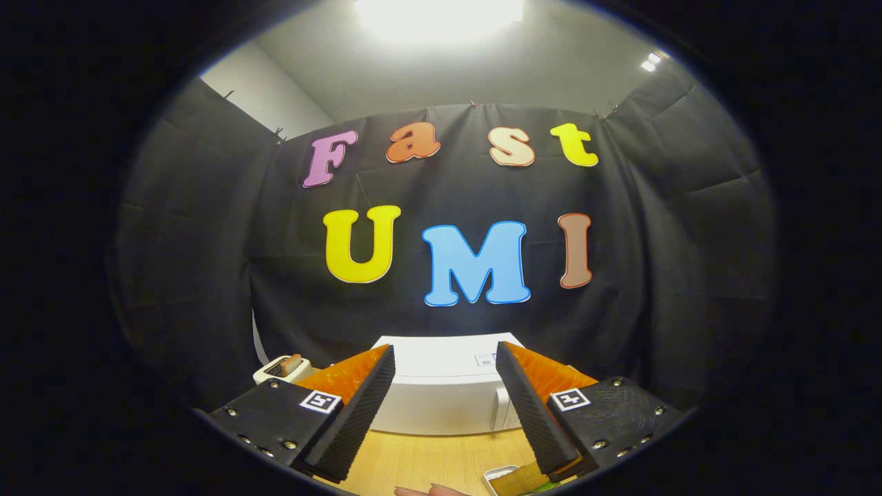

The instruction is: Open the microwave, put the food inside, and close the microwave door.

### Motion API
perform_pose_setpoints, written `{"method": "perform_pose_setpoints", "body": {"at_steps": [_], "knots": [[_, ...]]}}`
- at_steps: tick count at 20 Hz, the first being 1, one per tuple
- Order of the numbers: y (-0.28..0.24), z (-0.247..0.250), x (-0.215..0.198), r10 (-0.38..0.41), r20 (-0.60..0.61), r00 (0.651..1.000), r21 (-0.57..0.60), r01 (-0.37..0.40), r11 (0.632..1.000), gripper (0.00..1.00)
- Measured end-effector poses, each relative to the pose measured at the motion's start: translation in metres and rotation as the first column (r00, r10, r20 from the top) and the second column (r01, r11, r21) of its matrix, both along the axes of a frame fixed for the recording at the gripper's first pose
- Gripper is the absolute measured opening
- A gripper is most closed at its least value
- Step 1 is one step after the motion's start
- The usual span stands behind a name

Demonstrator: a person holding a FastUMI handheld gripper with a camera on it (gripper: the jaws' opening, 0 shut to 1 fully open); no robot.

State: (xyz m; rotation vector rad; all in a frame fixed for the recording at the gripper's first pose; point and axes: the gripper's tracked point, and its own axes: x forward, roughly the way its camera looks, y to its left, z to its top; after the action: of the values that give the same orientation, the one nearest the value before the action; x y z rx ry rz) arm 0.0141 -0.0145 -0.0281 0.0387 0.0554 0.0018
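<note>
White, boxy microwave [441,393] sits shut on the wooden table [427,461] beyond the gripper's [444,406] spread, empty jaws.

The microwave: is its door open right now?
No. The white microwave beyond the open gripper has its door flush shut, handle untouched.

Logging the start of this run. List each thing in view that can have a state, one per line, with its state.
gripper: open, fingers spread wide, nothing between them.
microwave: door shut, standing on the table beyond the fingers.
toaster: a slice of bread standing up out of its slot.
food container: on the table by one finger, food inside, no lid on it.
table: bearing the microwave and the container.
</note>
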Motion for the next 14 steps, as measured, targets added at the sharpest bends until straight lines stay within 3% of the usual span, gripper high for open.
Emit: {"method": "perform_pose_setpoints", "body": {"at_steps": [11, 14], "knots": [[0.002, -0.040, 0.021, 0.032, -0.017, 0.999, -0.021, -0.032, 0.999, 0.95], [-0.011, -0.061, 0.035, 0.007, -0.017, 1.000, -0.036, -0.008, 0.999, 0.95]]}}
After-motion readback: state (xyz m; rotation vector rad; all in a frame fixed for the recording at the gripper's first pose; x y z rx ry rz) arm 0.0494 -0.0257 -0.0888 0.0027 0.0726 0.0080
